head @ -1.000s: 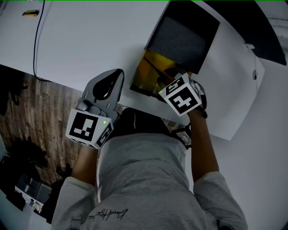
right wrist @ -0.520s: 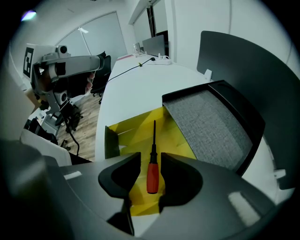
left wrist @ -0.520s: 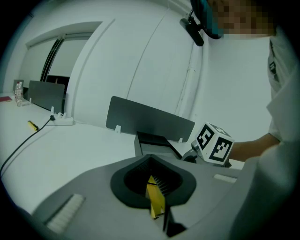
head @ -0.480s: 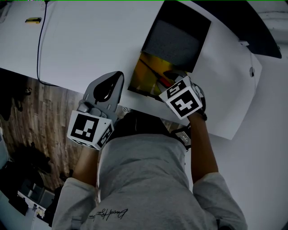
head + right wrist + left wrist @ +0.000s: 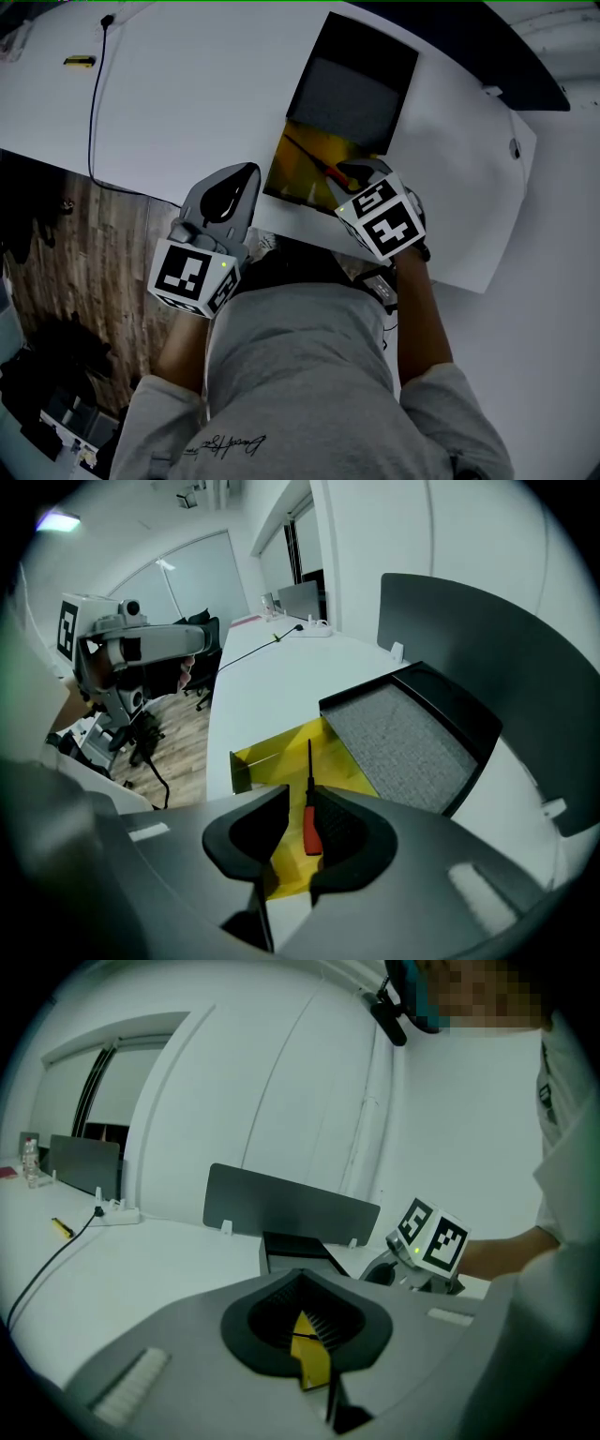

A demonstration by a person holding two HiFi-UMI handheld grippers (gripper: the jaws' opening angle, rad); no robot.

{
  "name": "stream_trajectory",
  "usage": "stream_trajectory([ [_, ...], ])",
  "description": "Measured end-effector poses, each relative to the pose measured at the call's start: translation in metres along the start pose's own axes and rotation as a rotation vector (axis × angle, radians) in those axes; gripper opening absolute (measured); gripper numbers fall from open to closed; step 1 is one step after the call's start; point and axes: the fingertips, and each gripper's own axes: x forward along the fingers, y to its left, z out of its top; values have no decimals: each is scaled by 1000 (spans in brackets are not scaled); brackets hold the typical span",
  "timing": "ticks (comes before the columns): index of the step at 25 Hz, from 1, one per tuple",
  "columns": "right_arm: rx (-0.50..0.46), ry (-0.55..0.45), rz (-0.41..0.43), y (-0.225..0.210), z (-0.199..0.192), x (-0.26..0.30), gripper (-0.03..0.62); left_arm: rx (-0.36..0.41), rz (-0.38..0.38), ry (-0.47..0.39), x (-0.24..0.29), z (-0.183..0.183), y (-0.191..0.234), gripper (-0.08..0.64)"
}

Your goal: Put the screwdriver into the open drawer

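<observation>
The red-handled screwdriver (image 5: 323, 171) lies flat in the open yellow drawer (image 5: 298, 155), which sticks out from the white table's near edge. My right gripper (image 5: 356, 174) hangs just above the drawer's right end and points steeply down. In the right gripper view the screwdriver (image 5: 309, 810) shows through the gap between the jaws, lying on the drawer (image 5: 281, 752) floor below. The jaws have just been closing, but they stand apart and press on nothing. My left gripper (image 5: 242, 176) hovers left of the drawer, its tips together and empty.
A black tray with a grey pad (image 5: 352, 84) sits on the table right behind the drawer. A black cable (image 5: 94, 84) and a small yellow item (image 5: 79, 62) lie far left. Wooden floor (image 5: 66, 244) shows beyond the table edge. A dark divider panel (image 5: 291, 1206) stands at the table's back.
My right gripper has lifted off the drawer, and the screwdriver now shows uncovered inside it. The left gripper has risen slightly.
</observation>
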Motion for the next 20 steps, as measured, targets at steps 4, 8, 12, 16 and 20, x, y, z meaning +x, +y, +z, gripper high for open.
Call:
stream_trajectory([
  [4, 14, -35, -2, 3, -1, -13, 80, 15, -8, 1, -5, 3, -9, 1],
  [8, 43, -90, -4, 8, 1, -30, 64, 27, -14, -3, -12, 8, -18, 0],
  [12, 57, -157, -30, 9, 6, -48, 19, 37, -20, -7, -19, 11, -27, 0],
  [16, 69, -205, -37, 12, 9, -65, 15, 42, -26, -11, -27, 16, -36, 1],
  [20, 92, -262, -26, 19, 13, -81, 15, 51, -35, -18, -34, 19, -44, 0],
])
